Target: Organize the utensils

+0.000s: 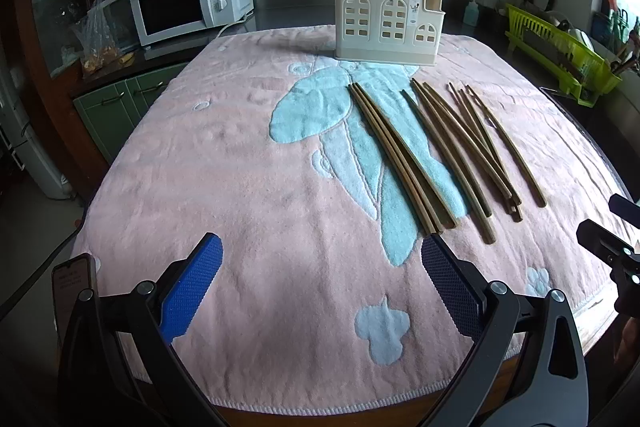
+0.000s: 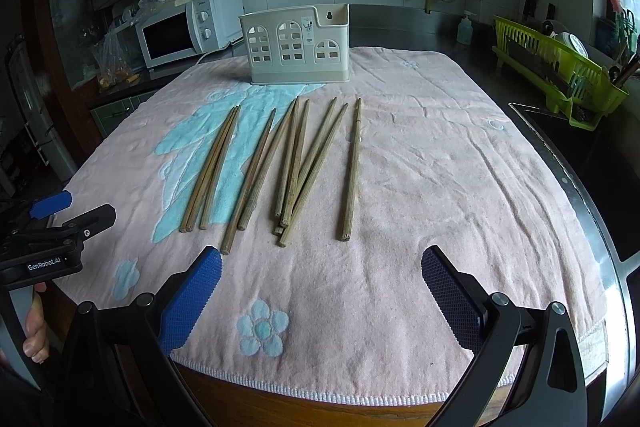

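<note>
Several wooden chopsticks lie loose on a pink towel, fanned out side by side; in the right wrist view they lie ahead of me. A cream utensil holder with window cut-outs stands upright at the towel's far edge, beyond the chopsticks; it also shows in the right wrist view. My left gripper is open and empty near the towel's front edge, left of the chopstick ends. My right gripper is open and empty, just short of the chopstick ends.
A white microwave stands at the back left on a dark counter. A green dish rack stands at the right. The right gripper's black body shows at the right edge of the left wrist view.
</note>
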Motion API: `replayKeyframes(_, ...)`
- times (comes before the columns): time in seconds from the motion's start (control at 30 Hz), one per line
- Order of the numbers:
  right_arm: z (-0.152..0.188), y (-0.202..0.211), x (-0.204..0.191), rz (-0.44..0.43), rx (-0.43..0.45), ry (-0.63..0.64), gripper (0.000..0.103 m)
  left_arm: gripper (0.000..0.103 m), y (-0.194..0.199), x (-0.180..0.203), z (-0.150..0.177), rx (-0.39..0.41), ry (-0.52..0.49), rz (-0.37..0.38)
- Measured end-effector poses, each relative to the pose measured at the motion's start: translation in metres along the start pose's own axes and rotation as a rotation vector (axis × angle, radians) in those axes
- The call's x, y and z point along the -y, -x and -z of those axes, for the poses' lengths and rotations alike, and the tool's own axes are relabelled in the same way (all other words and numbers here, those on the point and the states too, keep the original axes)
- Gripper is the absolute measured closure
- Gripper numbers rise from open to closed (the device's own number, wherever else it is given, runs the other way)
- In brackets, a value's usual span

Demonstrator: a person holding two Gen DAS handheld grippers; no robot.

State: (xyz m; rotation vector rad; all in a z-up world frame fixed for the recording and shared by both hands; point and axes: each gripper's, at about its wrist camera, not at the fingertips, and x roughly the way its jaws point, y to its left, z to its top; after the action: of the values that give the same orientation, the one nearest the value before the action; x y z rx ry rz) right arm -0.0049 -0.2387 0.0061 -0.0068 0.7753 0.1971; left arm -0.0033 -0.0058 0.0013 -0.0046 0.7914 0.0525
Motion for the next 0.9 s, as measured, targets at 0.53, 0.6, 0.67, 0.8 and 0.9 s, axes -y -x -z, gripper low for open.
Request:
replayKeyframes(0.53,-0.0003,0.003,0.0018,-0.002,0.009,-0.004,0.006,0.005,0.0036,0.0003,-0.0025,0.005,0.007,-0.011)
replayKeyframes(0.6,-0.0002,0.0032,0.002,-0.002,0.01,-0.004,0.006,0.005,0.0035,-0.0005,-0.0026,0.005,0.01,-0.012)
replayKeyframes(0.67,-0.0008,0.0031,0.0019,-0.002,0.01,-0.005,0.006,0.005,0.0037,-0.0013,-0.0029,0.005,0.012,-0.014)
replayKeyframes(0.8,-0.0008,0.003,0.0018,-0.003,0.011,-0.004,0.006,0.005,0.0045,-0.0024,-0.0042,0.009,0.019,-0.016)
replayKeyframes(0.9,-0.0013,0.0033,0.0012,-0.003,0.013,-0.003,0.006,0.005,0.0043,-0.0032,-0.0045,0.009,0.022,-0.017)
